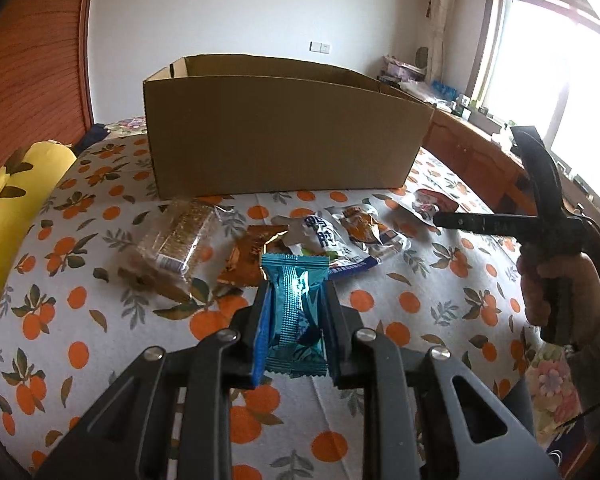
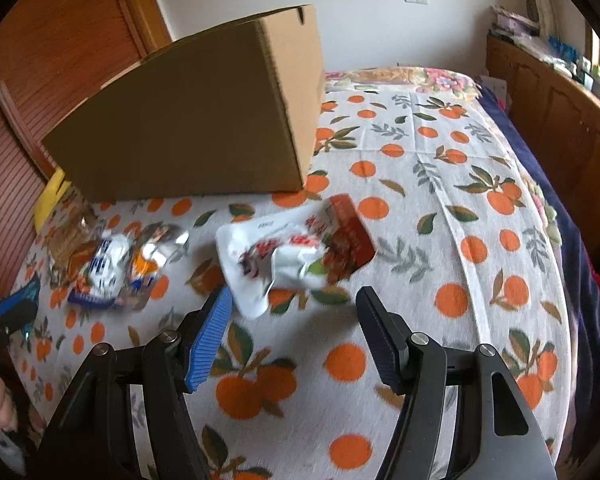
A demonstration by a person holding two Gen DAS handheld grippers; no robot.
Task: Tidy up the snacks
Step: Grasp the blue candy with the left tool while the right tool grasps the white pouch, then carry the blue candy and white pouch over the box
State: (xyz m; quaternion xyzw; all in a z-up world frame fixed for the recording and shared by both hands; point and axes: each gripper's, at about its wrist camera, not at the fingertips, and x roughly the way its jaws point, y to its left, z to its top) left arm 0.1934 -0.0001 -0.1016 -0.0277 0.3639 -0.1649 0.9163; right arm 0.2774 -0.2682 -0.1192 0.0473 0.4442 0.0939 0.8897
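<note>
My left gripper [image 1: 296,286] is shut on a shiny blue snack packet [image 1: 296,312], held upright above the bed. Beyond it lie a clear pack of brown biscuits [image 1: 176,240], an orange-brown packet [image 1: 248,256] and a white-and-blue packet [image 1: 340,240]. An open cardboard box [image 1: 280,136] stands farther back. My right gripper [image 2: 296,300] is open, low over a white-and-red snack pouch [image 2: 288,252], with nothing between its fingers. The same blue packet [image 2: 24,296] peeks in at the right wrist view's left edge.
The bed wears a white sheet printed with oranges [image 2: 440,220]. A yellow pillow [image 1: 16,200] lies at the left edge. Wooden cabinets [image 2: 560,120] run along the right wall under a window. A wooden panel wall [image 2: 60,52] stands behind the box [image 2: 196,120].
</note>
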